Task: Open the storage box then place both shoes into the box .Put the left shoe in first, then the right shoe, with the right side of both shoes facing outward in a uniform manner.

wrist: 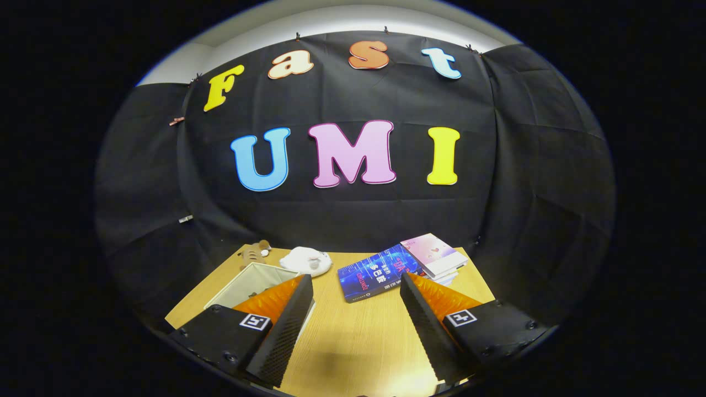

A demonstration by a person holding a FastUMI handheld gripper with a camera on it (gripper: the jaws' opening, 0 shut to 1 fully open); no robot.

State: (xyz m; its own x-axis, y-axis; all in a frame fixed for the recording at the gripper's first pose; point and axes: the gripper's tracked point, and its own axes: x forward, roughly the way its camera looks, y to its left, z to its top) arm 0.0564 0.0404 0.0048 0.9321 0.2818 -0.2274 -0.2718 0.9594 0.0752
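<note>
— Nearest of all, what do you see?
— Two black fingers of the tool, spread wide apart with nothing between them, only bare wooden table. It is released, gripping nothing.
— And the storage box?
— White box, just ahead of the left finger, partly hidden behind it. Its top looks open, pale walls showing inside. I cannot tell what lies in it.
— Any shoes?
— None that I can make out.
— What else is on the table?
— Beyond the box, at the far edge, a small brown plush toy, and beside it a white plush toy. Ahead of the right finger lies a blue book, and touching its far end a stack of books with a pink cover on top.
— Is the tool touching anything?
— No, it hangs above the table, apart from the box and the books
</note>
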